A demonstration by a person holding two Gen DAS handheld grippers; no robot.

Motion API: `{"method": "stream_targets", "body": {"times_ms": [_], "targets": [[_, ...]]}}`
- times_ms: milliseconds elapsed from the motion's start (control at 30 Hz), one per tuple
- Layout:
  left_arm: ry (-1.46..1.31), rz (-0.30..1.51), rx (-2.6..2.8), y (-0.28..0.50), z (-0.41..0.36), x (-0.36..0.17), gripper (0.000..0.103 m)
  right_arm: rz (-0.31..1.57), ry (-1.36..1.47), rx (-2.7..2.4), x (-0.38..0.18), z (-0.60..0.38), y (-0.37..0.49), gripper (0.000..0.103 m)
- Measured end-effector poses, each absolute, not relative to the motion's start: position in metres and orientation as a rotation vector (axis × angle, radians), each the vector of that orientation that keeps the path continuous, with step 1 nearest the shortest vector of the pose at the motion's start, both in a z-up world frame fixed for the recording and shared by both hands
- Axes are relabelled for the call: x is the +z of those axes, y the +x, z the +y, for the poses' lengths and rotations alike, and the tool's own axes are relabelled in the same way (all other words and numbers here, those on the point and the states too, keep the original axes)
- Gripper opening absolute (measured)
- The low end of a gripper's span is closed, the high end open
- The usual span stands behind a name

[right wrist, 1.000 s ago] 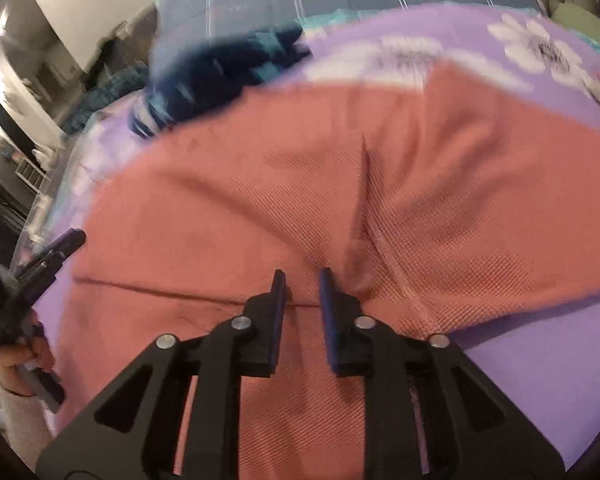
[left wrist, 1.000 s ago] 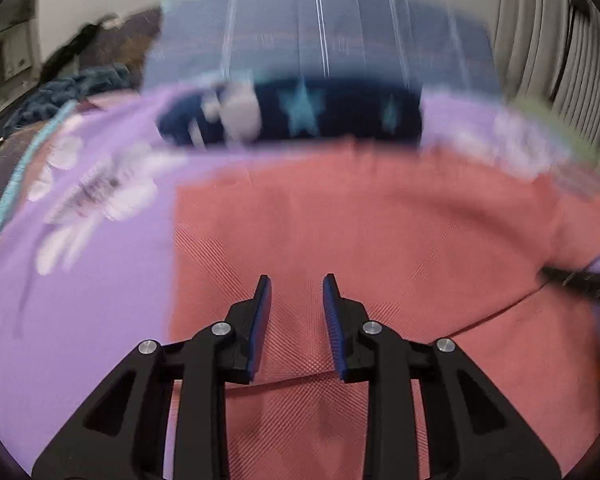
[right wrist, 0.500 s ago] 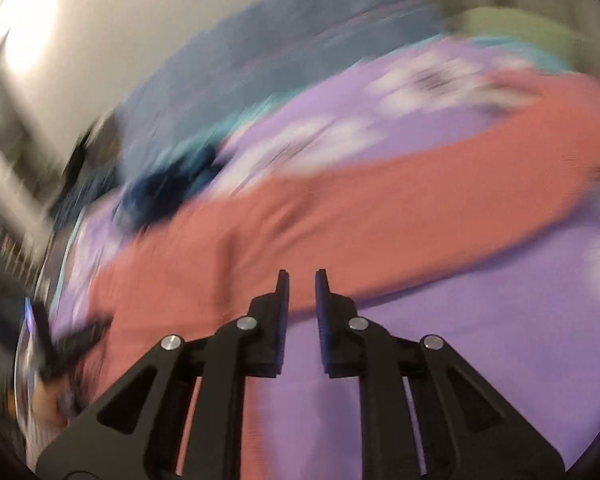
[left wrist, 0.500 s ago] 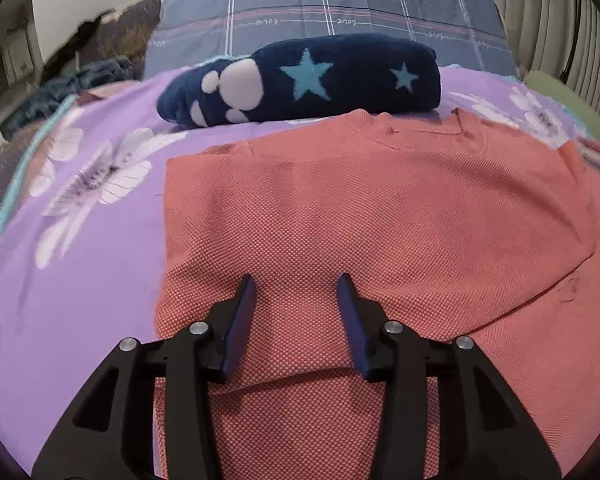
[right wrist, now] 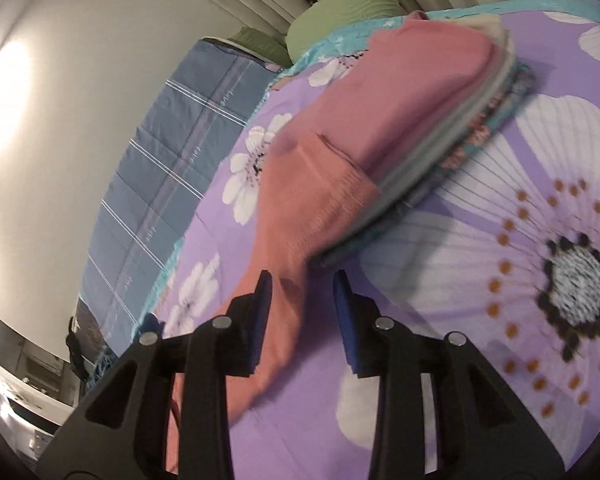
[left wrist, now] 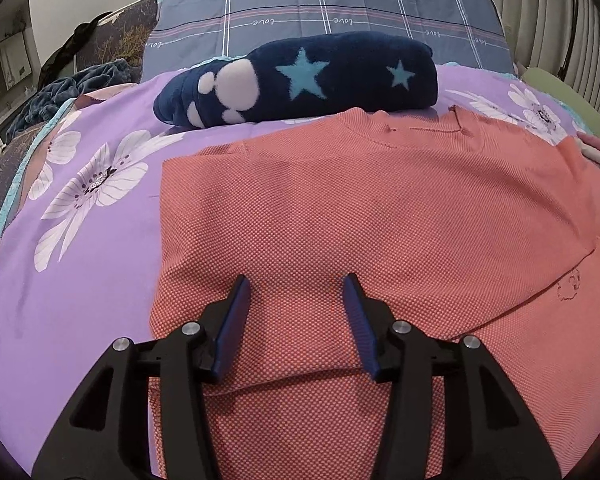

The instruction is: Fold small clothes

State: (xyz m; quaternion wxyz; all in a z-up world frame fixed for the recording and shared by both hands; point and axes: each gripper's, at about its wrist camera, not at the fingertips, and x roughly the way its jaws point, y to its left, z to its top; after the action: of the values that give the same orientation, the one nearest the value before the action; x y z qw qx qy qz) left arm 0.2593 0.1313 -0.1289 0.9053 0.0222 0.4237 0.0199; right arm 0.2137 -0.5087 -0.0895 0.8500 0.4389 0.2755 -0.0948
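A salmon-pink knit shirt lies flat on the purple flowered bedsheet, its neck toward the far side and its left part folded over. My left gripper is open and empty just above the shirt's near part. In the right wrist view my right gripper is open and empty over the shirt's sleeve, which lies partly on a stack of folded clothes.
A folded navy fleece with stars and paw prints lies beyond the shirt. A grey-blue checked pillow stands behind it. Green cushions sit by the wall. Dark clothes lie at the far left.
Both grippers have opened wider. My left gripper has steadied over the shirt. My right gripper has swung off to the right, from the shirt's body to its sleeve by the folded stack.
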Motion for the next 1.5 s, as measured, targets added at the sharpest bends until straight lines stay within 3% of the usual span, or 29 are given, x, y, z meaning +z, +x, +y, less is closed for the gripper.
{"method": "stream_targets", "body": {"times_ms": [33,133,300,467,600,700,833,933,1133,1267,1500], "targets": [[0.053,0.875,0.044,0.260,0.130,-0.129,0.051,0.580,0.935,-0.201,-0.089,-0.509,0.220,0.033],[0.051,0.875,0.043,0.260,0.131,-0.129,0.051,0.589,0.957,-0.205,-0.085,-0.504,0.234,0.006],[0.046,0.873,0.040,0.260,0.131,-0.129,0.052,0.495,0.836,-0.099,-0.040,-0.442,0.242,0.004],[0.033,0.869,0.034,0.259,0.132,-0.129,0.051,0.519,0.625,0.282,-0.003,-0.298,0.266,0.004],[0.027,0.868,0.031,0.258,0.133,-0.128,0.051,0.671,0.427,0.553,-0.028,-0.168,0.278,0.004],[0.020,0.867,0.028,0.258,0.134,-0.128,0.051,0.850,0.263,0.605,-0.083,-0.102,0.279,0.004],[-0.005,0.865,0.013,0.258,0.137,-0.128,0.051,0.980,0.239,0.599,-0.128,-0.092,0.275,0.010],[-0.035,0.855,-0.013,0.256,0.141,-0.125,0.050,0.973,0.231,0.618,-0.129,-0.097,0.271,0.012],[-0.089,0.825,-0.114,0.249,0.139,-0.115,0.050,0.850,0.284,0.594,-0.102,-0.116,0.270,0.045],[-0.163,0.820,-0.157,0.248,0.144,-0.112,0.050,0.904,0.397,0.613,-0.102,-0.109,0.288,0.045],[-0.258,0.791,-0.346,0.237,0.138,-0.098,0.050,0.930,0.306,0.780,-0.093,-0.095,0.274,0.044]]}}
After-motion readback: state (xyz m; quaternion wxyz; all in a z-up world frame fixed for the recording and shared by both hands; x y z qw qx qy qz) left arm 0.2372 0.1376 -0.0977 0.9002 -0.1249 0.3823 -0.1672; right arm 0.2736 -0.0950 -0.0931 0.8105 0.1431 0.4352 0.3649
